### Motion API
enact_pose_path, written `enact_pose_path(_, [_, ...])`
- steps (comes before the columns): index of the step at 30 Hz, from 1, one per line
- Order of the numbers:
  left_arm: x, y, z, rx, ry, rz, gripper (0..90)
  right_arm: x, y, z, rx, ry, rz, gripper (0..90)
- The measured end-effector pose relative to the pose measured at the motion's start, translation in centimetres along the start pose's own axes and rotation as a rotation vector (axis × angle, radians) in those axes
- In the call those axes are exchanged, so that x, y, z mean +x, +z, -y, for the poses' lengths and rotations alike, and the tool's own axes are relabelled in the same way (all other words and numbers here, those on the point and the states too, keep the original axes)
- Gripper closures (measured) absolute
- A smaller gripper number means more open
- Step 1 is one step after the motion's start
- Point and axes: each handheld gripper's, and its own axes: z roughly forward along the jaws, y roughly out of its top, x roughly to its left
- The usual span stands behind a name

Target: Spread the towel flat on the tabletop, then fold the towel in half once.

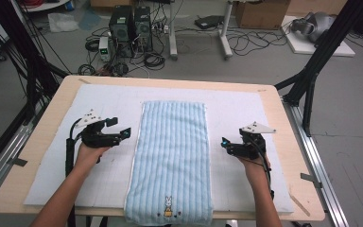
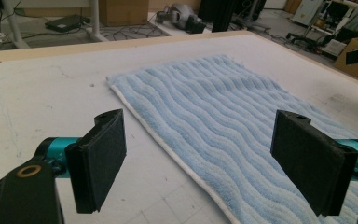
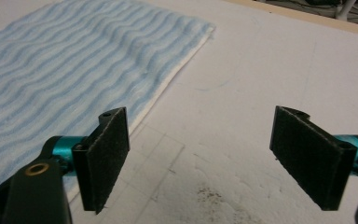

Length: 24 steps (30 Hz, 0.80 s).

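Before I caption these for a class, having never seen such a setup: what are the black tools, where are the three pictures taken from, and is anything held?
No robot here: a person holds a hand-held two-jaw tool in each hand, the left gripper and the right gripper. One picture looks down from above the wooden table; the other two come from cameras riding on each gripper, looking along its black padded jaws. On a white mat lies a folded light-blue striped towel with a small rabbit emblem. Both grippers stand open beside the towel, holding nothing.
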Motion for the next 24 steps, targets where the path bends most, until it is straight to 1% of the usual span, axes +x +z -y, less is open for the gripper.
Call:
enact_pose_path(2, [0.2, 0.0, -0.1, -0.002, -0.002, 0.002, 18.6, -0.2, -0.1, 0.0, -0.007, 0.001, 0.010, 12.8])
enact_pose_path(5, [0.1, -0.1, -0.2, -0.007, 0.008, 0.022, 18.7, -0.5, 0.0, 0.0, -0.019, 0.003, 0.023, 12.1])
enact_pose_path(8, [-0.3, -0.3, -0.2, -0.004, 0.040, 0.019, 20.1, -0.6, 0.2, -0.1, -0.009, 0.010, 0.012, 12.1])
enact_pose_path(11, [-0.3, -0.2, -0.2, -0.001, 0.041, 0.012, 20.2, -0.6, 0.3, 0.0, 0.002, 0.014, 0.002, 12.1])
enact_pose_path(13, [-0.3, 0.0, -0.1, 0.009, 0.046, 0.011, 20.2, -0.7, 0.2, 0.0, -0.005, 0.023, 0.000, 12.1])
enact_pose_path(14, [-0.3, 0.2, 0.0, 0.014, 0.038, 0.010, 20.2, -0.8, 0.1, 0.0, -0.010, 0.029, 0.000, 12.1])
enact_pose_path(18, [-0.2, 0.3, 0.1, 0.025, 0.036, 0.004, 20.2, -1.2, 0.0, 0.1, -0.010, 0.041, 0.009, 12.0])
enact_pose_path(20, [-0.2, 0.3, 0.0, 0.021, 0.030, -0.001, 20.2, -1.2, -0.1, 0.1, -0.008, 0.033, 0.012, 12.1])
enact_pose_path(21, [-0.2, 0.2, 0.0, 0.021, 0.033, -0.003, 20.3, -1.2, -0.1, 0.1, -0.006, 0.033, 0.010, 12.1])
enact_pose_path(23, [-0.1, 0.2, 0.1, 0.022, 0.026, -0.007, 20.4, -1.1, -0.1, 0.1, -0.002, 0.041, 0.007, 12.1])
enact_pose_path(24, [0.0, 0.2, 0.1, 0.022, 0.021, -0.002, 20.4, -1.1, 0.0, 0.1, -0.002, 0.034, 0.003, 12.1])
